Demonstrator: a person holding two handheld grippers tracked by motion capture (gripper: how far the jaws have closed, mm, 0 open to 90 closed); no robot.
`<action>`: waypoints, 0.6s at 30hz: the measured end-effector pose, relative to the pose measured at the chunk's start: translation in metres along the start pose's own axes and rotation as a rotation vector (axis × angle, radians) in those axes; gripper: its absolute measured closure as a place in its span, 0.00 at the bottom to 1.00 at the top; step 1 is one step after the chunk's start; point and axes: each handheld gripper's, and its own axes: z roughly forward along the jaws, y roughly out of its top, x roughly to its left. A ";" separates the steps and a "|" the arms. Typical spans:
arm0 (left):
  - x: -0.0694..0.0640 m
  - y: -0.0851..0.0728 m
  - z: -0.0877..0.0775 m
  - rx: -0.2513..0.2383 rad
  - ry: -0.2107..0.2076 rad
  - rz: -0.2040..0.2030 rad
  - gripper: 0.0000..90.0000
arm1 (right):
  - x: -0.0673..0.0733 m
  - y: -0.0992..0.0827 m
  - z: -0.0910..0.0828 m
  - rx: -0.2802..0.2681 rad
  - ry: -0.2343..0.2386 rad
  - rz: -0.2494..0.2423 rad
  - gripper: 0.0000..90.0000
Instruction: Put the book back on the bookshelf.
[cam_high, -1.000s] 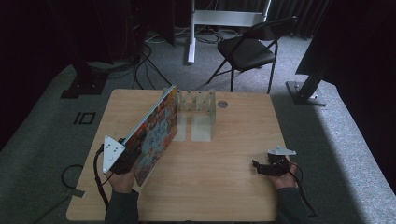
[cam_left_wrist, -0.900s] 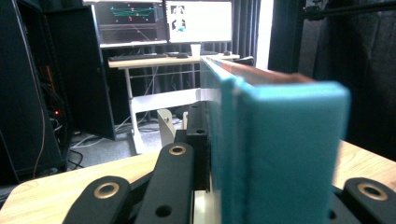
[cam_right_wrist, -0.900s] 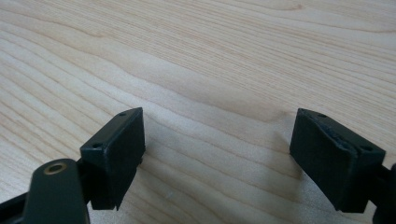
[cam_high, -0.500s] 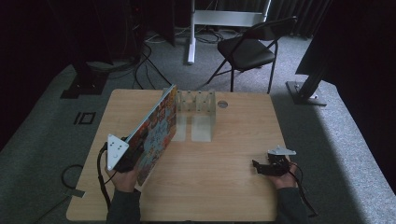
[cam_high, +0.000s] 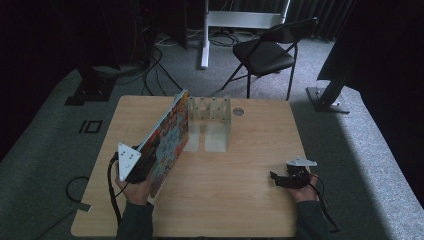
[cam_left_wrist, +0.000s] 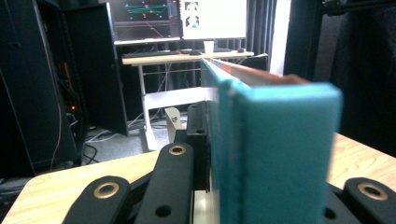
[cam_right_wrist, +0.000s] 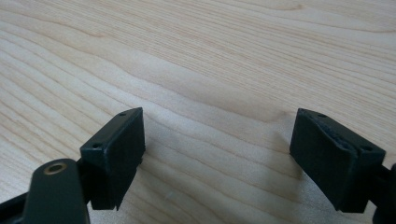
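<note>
A large flat book with a colourful cover stands on its long edge on the wooden table, leaning and running from the near left toward the back. My left gripper is shut on its near end. In the left gripper view the teal spine rises between the jaws, with one black finger pressed against its left face. A clear acrylic rack stands at the table's back, by the book's far end. My right gripper rests at the near right; its jaws are open over bare wood.
A small round disc lies right of the rack. Behind the table are a black folding chair and a white desk frame. Cables lie on the carpet at left. A desk with monitors shows beyond the book.
My left gripper and the book's near end have crept slightly right and away from the person. The right gripper has stayed put.
</note>
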 end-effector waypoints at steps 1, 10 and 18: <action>0.000 0.000 0.001 -0.001 0.003 -0.004 0.89 | 0.000 0.000 0.000 0.000 0.000 0.000 0.20; -0.002 0.000 0.005 0.000 0.030 -0.021 0.89 | 0.000 0.000 0.000 0.000 0.000 0.000 0.20; -0.005 0.000 0.009 -0.001 0.054 -0.029 0.89 | 0.000 0.000 0.000 0.000 0.000 0.000 0.20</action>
